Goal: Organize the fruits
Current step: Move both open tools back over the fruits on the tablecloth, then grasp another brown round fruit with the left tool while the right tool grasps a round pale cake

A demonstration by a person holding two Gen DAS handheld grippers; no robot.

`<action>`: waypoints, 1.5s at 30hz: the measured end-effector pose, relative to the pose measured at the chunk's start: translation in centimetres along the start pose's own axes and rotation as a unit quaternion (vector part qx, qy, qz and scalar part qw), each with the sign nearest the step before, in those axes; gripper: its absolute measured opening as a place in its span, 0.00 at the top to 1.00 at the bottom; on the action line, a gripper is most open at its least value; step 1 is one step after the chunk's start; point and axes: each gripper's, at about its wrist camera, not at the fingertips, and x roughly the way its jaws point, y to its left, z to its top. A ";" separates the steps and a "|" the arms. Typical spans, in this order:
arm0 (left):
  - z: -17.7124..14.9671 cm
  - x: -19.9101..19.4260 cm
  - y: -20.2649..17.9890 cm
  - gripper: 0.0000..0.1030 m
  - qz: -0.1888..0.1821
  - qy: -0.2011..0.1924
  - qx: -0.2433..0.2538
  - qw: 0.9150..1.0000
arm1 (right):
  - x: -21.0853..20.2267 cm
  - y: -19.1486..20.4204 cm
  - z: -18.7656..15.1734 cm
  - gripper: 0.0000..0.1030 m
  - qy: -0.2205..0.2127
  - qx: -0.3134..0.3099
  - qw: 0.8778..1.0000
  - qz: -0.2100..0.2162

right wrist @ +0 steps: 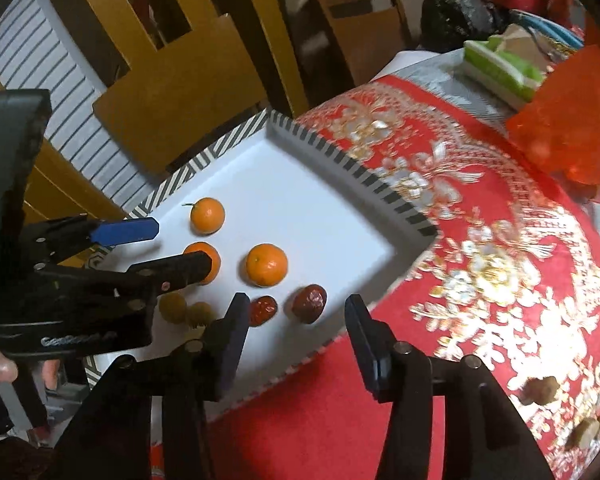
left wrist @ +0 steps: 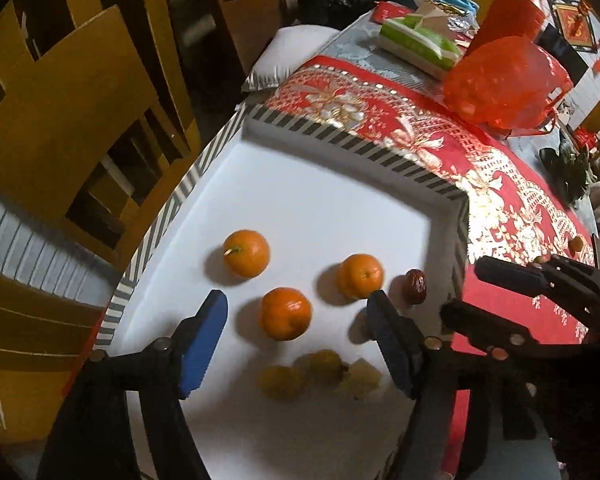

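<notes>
A white tray with a striped rim (left wrist: pixel 340 140) (right wrist: pixel 340 156) holds three mandarins (left wrist: pixel 246 253) (left wrist: pixel 360 276) (left wrist: pixel 286 313), two red dates (right wrist: pixel 309 303) (right wrist: pixel 263 310) and several small yellow-green fruits (left wrist: pixel 320 368) (right wrist: pixel 173 307). My left gripper (left wrist: pixel 296 340) is open and empty above the front of the tray, around the nearest mandarin; it also shows in the right wrist view (right wrist: pixel 182 244). My right gripper (right wrist: pixel 296 344) is open and empty over the tray's right edge, near the dates; it also shows in the left wrist view (left wrist: pixel 464 292).
The tray lies on a red and gold tablecloth (right wrist: pixel 480 240). Small brownish fruits (right wrist: pixel 540 390) lie loose on the cloth at the right. A red plastic bag (left wrist: pixel 504 84), a green and white pack (left wrist: pixel 420 44) and wooden chairs (left wrist: pixel 60 120) stand around.
</notes>
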 end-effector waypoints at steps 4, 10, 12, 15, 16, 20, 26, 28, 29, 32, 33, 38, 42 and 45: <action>0.3 -0.7 -1.8 0.25 -0.009 -0.009 0.014 1.000 | -2.5 -1.4 -1.0 0.38 -0.026 0.024 0.999 -0.016; 0.6 -1.6 -5.5 0.21 -0.025 -0.019 0.044 0.999 | -5.2 -3.9 -3.1 0.35 -0.036 0.061 0.997 -0.042; 0.7 -1.7 -6.9 0.21 -0.031 -0.019 0.054 0.998 | -6.1 -4.8 -4.1 0.34 -0.040 0.073 0.995 -0.047; 0.6 -1.9 -9.3 0.21 -0.043 -0.018 0.072 0.996 | -7.4 -6.3 -5.5 0.34 -0.043 0.097 0.993 -0.057; 0.4 -2.0 -9.9 0.21 -0.046 -0.018 0.077 0.996 | -7.8 -6.8 -6.1 0.33 -0.044 0.104 0.992 -0.060; 0.2 -1.9 -12.9 0.20 -0.057 -0.013 0.098 0.993 | -9.5 -8.7 -8.1 0.32 -0.045 0.126 0.988 -0.073; -0.4 -1.5 -17.0 0.20 -0.073 -0.007 0.123 0.990 | -11.7 -11.7 -11.0 0.31 -0.047 0.159 0.982 -0.093; -0.6 -1.3 -18.4 0.20 -0.078 -0.004 0.132 0.988 | -12.4 -12.7 -12.0 0.30 -0.048 0.169 0.979 -0.100; -0.7 -1.1 -19.0 0.20 -0.080 -0.002 0.135 0.988 | -12.7 -13.2 -12.5 0.30 -0.047 0.174 0.978 -0.103; -0.8 -0.4 -20.8 0.20 -0.091 0.009 0.140 0.986 | -13.5 -14.5 -14.0 0.30 -0.043 0.188 0.975 -0.110; -0.8 0.0 -21.5 0.20 -0.095 0.012 0.142 0.985 | -13.7 -14.9 -14.5 0.30 -0.042 0.193 0.974 -0.113; -0.5 1.7 -24.0 0.20 -0.112 0.026 0.144 0.983 | -14.8 -16.7 -16.7 0.30 -0.038 0.214 0.969 -0.118; -0.1 3.5 -26.0 0.20 -0.116 0.034 0.147 0.982 | -15.3 -18.0 -18.3 0.30 -0.035 0.231 0.965 -0.120; 0.3 4.8 -27.3 0.20 -0.119 0.038 0.149 0.981 | -15.5 -18.7 -18.9 0.30 -0.032 0.238 0.964 -0.118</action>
